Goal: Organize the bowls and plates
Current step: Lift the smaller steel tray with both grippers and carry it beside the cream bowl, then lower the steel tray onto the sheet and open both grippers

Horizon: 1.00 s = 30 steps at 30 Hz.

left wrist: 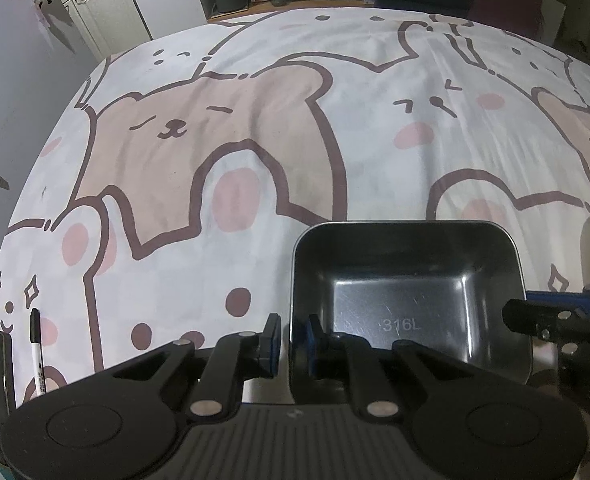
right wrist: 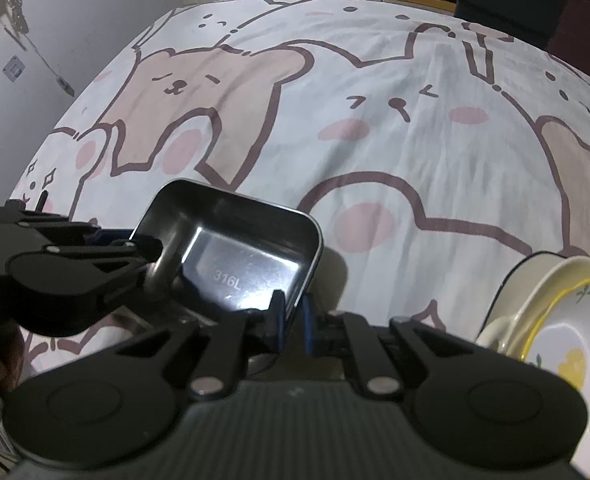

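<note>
Tray [left wrist: 407, 304]: near wall hidden behind the left gripper [left wrist: 291, 344] body, right corner covered by the right gripper [left wrist: 535, 316]. Plates [right wrist: 555, 328]: cut off by the right and bottom edges in the right wrist view, only a rim sliver in the left. Marker [left wrist: 35, 344]: label print too small to read.

One rectangular stainless-steel container [left wrist: 407, 300], stamped 316L on its floor. Two black hand-held grippers: the left hand-held gripper [left wrist: 293, 344] and the right hand-held gripper [right wrist: 291, 326]. One white ceramic plate with a yellow rim [right wrist: 567, 344], resting in one cream dish with a dark rim [right wrist: 511, 280]; whether more lie stacked beneath cannot be told. One black-capped white marker pen [left wrist: 37, 344]. One cartoon-bear printed cloth covering the tabletop [left wrist: 255, 140].
</note>
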Motion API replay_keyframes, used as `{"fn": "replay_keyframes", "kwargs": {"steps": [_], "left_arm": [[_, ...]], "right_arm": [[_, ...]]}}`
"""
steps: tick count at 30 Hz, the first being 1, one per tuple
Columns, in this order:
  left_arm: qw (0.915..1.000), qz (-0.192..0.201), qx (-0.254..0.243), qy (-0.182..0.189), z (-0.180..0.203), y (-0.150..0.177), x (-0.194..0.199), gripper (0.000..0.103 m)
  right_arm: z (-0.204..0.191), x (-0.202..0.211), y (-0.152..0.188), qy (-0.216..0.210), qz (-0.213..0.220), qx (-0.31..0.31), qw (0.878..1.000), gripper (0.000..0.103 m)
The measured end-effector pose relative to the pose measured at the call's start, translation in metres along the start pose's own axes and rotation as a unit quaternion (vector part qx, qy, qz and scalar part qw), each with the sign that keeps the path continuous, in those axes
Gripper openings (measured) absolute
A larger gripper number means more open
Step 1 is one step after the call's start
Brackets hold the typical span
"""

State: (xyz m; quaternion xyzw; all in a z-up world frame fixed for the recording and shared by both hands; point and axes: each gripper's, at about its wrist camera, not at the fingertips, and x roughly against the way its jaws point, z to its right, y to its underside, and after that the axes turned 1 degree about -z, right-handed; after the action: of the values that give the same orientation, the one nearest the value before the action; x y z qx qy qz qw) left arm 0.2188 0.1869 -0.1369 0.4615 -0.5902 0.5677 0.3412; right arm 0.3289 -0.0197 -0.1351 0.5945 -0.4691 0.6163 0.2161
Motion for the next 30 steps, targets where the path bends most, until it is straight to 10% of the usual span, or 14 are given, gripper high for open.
{"fn": "replay_keyframes", "kwargs": {"steps": [13, 21, 30], "left_arm": [[1.0, 0.002, -0.002, 0.009, 0.001, 0.0, 0.006, 0.017], [0.9997, 0.012, 0.001, 0.022, -0.001, 0.002, 0.019, 0.023], [0.9979, 0.047, 0.026, 0.037, -0.015, 0.004, 0.047, 0.085]], "right_arm": [[0.011, -0.005, 0.0, -0.013, -0.009, -0.027, 0.999, 0.022], [0.021, -0.008, 0.003, -0.043, -0.016, -0.059, 0.997, 0.052], [0.022, 0.017, 0.005, -0.042, 0.027, -0.047, 0.998, 0.078]]}}
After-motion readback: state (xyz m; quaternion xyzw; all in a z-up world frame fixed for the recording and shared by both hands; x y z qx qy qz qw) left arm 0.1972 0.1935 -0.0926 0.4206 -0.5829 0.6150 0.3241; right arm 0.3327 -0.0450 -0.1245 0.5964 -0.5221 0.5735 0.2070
